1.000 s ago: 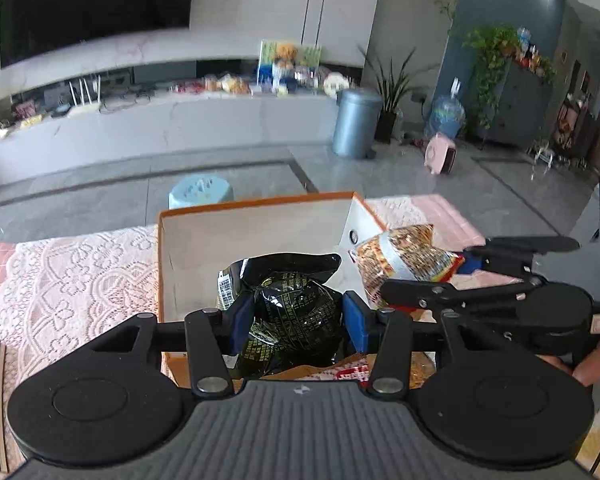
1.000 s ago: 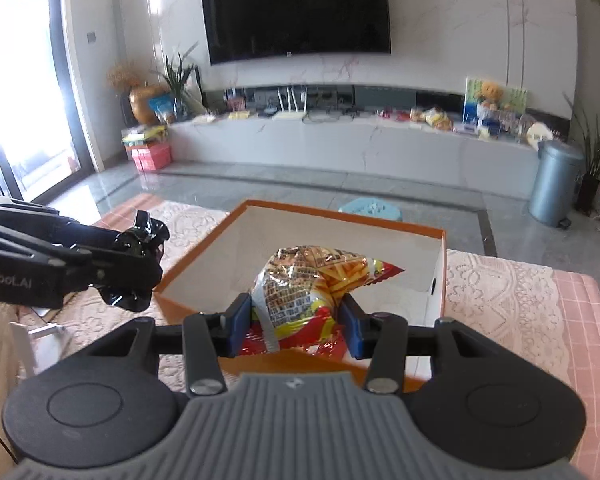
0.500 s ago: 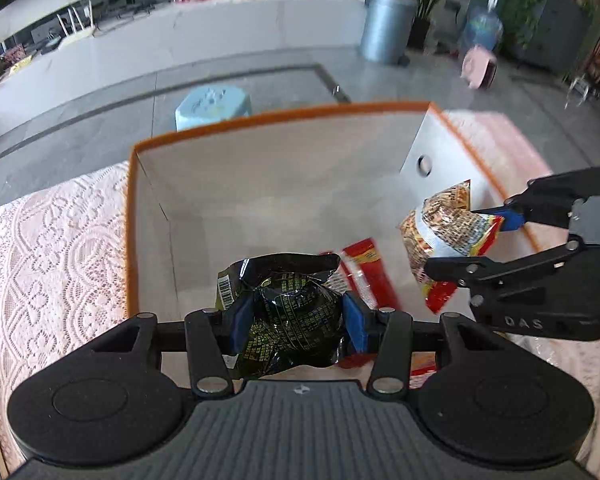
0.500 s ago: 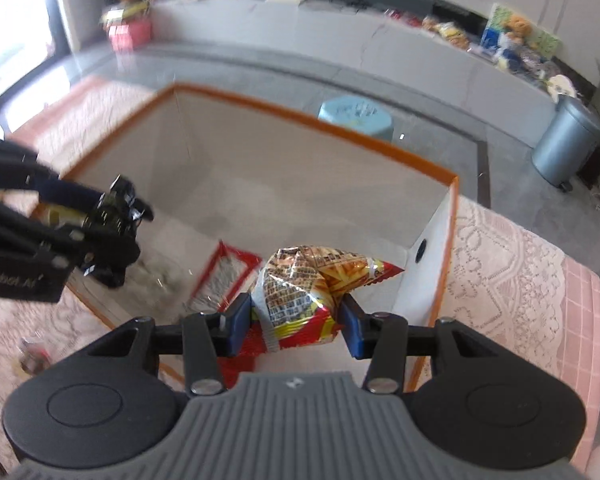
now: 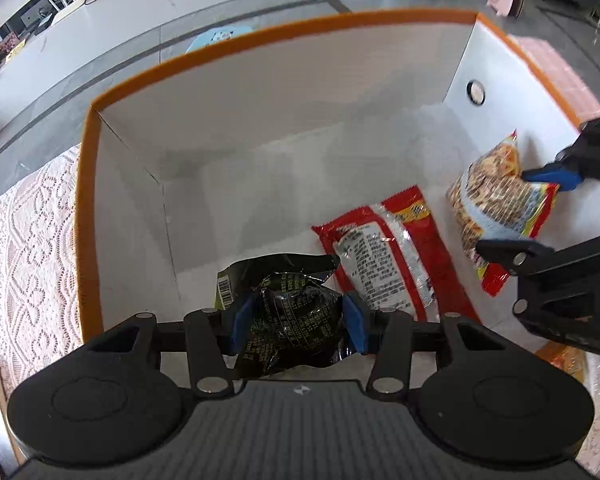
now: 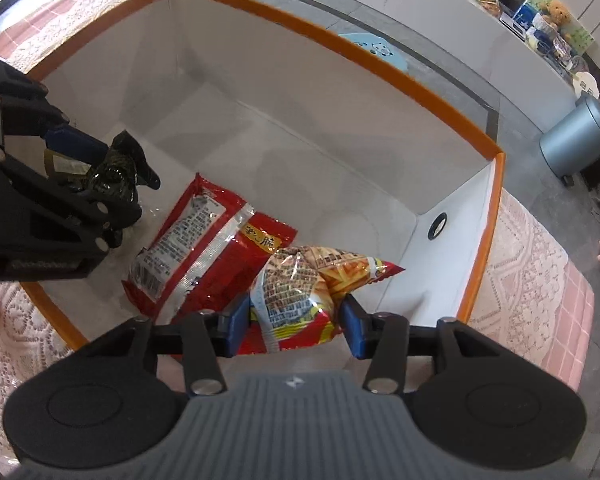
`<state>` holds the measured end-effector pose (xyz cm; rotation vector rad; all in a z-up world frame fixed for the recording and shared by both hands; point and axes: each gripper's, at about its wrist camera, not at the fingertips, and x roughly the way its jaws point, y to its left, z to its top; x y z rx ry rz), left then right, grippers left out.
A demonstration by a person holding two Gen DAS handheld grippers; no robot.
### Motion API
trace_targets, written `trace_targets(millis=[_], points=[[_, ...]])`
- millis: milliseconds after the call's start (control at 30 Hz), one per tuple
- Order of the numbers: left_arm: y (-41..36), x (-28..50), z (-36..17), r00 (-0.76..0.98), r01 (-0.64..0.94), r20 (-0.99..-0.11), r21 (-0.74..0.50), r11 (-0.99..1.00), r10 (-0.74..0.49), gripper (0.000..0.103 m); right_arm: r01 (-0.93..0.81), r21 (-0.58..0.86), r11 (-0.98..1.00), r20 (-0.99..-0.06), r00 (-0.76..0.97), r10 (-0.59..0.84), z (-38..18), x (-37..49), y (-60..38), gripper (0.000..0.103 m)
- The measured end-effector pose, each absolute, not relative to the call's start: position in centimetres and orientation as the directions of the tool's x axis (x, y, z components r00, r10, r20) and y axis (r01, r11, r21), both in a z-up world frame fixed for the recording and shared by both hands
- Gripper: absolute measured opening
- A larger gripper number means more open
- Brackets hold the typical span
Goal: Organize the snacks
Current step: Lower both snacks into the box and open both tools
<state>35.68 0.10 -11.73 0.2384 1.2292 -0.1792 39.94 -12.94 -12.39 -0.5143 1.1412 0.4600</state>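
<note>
Both my tongs have dipped down into the box (image 5: 284, 28), my left tongs (image 5: 296, 322) squeezing the black bag (image 5: 296, 312) and my right tongs (image 6: 294, 330) squeezing the yellow bag (image 6: 300, 288), ready to drop beside the red bag (image 6: 204, 248).

Crumpled black snack bag (image 5: 296, 312) and yellow-red chip bag (image 6: 300, 292) held above white box floor (image 5: 284, 168); red packet (image 6: 204, 248) lying flat inside

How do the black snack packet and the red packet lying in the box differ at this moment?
The black packet is clamped in the left gripper, off the box floor; the red packet lies flat on the floor, gripped by nothing. The black packet is crumpled and bunched; the red packet is spread out long, its printed back panel facing up. Both are glossy sealed snack bags inside the orange-rimmed box.
</note>
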Motion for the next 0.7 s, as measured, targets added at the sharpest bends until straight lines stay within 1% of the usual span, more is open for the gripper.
trace_targets(millis=[167,300,400,500,567,633,700], points=[[-0.7,36.3,-12.3,0.313,0.261,-0.95,0.098,0.96,0.012,0.058,-0.585,-0.168,0.794,-0.935,0.35,0.06,-12.3,40.0,-12.7,0.048],[-0.9,36.1,-12.3,0.325,0.262,-0.946,0.092,0.961,0.002,0.058,-0.569,-0.189,0.8,-0.933,0.358,0.035,-12.1,40.0,-12.7,0.051],[-0.8,35.8,-11.7,0.343,0.261,-0.939,0.09,0.961,-0.005,0.059,-0.561,-0.204,0.803,-0.927,0.374,0.026,-11.8,39.8,-13.0,0.056],[-0.6,35.4,-10.7,0.37,0.25,-0.929,0.09,0.964,-0.009,0.061,-0.551,-0.209,0.808,-0.923,0.384,0.023,-11.3,39.7,-13.3,0.057],[-0.5,35.1,-10.0,0.381,0.244,-0.924,0.079,0.967,-0.02,0.067,-0.54,-0.215,0.814,-0.919,0.393,0.019,-10.9,39.4,-13.5,0.058],[-0.3,34.5,-9.2,0.396,0.239,-0.918,0.072,0.968,-0.029,0.072,-0.526,-0.221,0.821,-0.913,0.407,0.015,-10.5,39.2,-13.6,0.065],[-0.3,33.8,-8.4,0.411,0.237,-0.911,0.076,0.969,-0.028,0.072,-0.51,-0.226,0.83,-0.905,0.426,0.015,-9.8,38.8,-13.9,0.068]])
